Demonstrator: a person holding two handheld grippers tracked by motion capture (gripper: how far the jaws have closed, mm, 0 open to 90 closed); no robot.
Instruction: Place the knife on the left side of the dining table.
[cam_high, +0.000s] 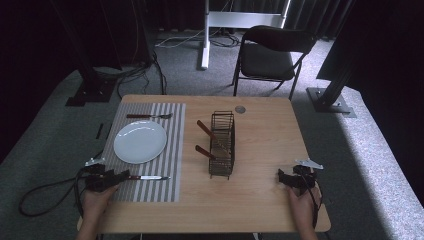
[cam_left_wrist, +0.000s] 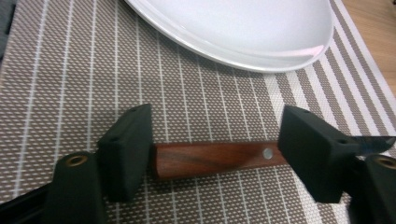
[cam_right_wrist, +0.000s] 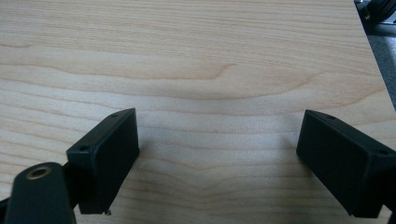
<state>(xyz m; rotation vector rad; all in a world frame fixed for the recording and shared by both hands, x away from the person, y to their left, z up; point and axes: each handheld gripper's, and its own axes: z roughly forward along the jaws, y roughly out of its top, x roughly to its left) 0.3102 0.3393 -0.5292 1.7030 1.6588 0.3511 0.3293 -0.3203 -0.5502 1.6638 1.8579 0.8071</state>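
Wooden bench (cam_high: 260, 150) seen from above. A striped placemat (cam_high: 150, 192) covers its left part. On the mat: a white plate (cam_high: 140, 141), a fork (cam_high: 148, 116) with a wooden handle beyond the plate at the far edge of the mat, and a knife (cam_high: 147, 177) with a wooden handle at the near side, blade pointing right.

Left tongs (cam_high: 114, 178) sit low over the near left corner of the mat, at the knife's handle end. In the left gripper view the tongs (cam_left_wrist: 215, 149) are spread wide; the knife handle (cam_left_wrist: 215, 158) lies flat on the mat crosswise between the two jaws. Whether either jaw touches it cannot be told. Plate rim (cam_left_wrist: 243, 58) is just beyond.

Middle of bench: a dark wire rack (cam_high: 222, 145), with two wooden-handled utensils (cam_high: 206, 131) leaning out of it to the left. A small round disc (cam_high: 240, 109) lies near the far edge.

Right tongs (cam_high: 286, 178) rest near the bench's near right corner, well apart from the rack. In the right gripper view the tongs (cam_right_wrist: 217, 154) are spread, with bare wood (cam_right_wrist: 210, 70) between the jaws.

A folding chair (cam_high: 272, 55) stands on the floor beyond the bench.
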